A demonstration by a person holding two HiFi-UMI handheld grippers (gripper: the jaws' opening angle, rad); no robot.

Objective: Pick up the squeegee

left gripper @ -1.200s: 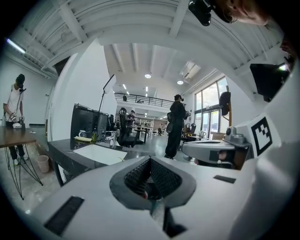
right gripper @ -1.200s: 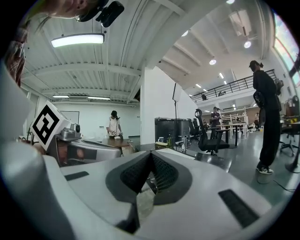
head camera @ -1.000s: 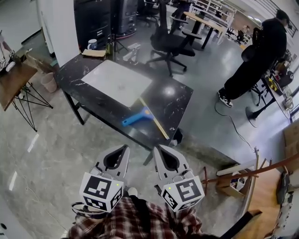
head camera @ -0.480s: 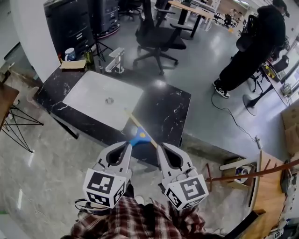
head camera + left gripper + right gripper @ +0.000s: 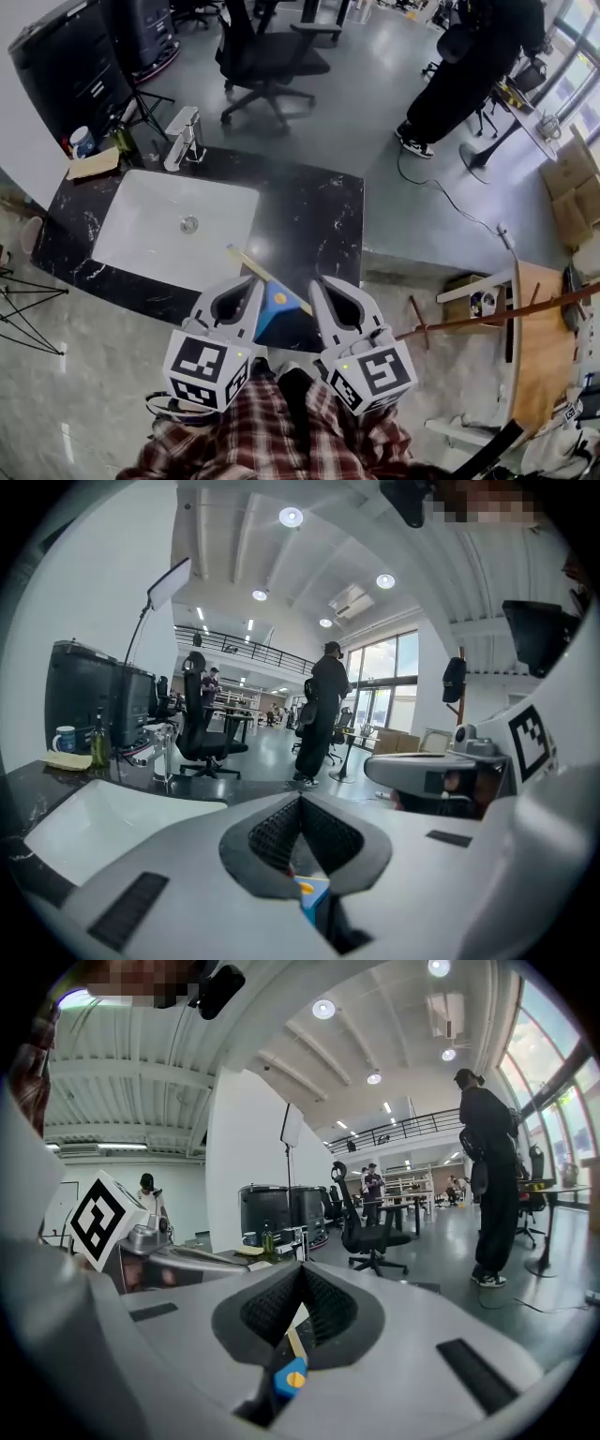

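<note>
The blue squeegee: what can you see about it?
The blue plastic squeegee has a wedge-shaped handle with a yellow dot, joined to a long thin yellowish blade. It lies flat and diagonal on the black marble counter, near its front edge, right of the white sink. Only the counter seems to touch it; the left gripper and right gripper partly hide it.

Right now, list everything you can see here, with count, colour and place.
marble counter: one, black, centre.
rectangular sink basin: one, white, counter's left.
metal faucet: one, silver, behind the basin.
long-bladed squeegee: one, blue with yellow blade, counter's near edge, between both grippers.
small mug: one, white and blue, counter's far-left corner.
swivel office chair: one, black, beyond the counter.
standing person: one, black clothes, upper right.
left gripper: one, grey, shut, empty.
right gripper: one, grey, shut, empty.
plaid shirt: one, red, bottom.
</note>
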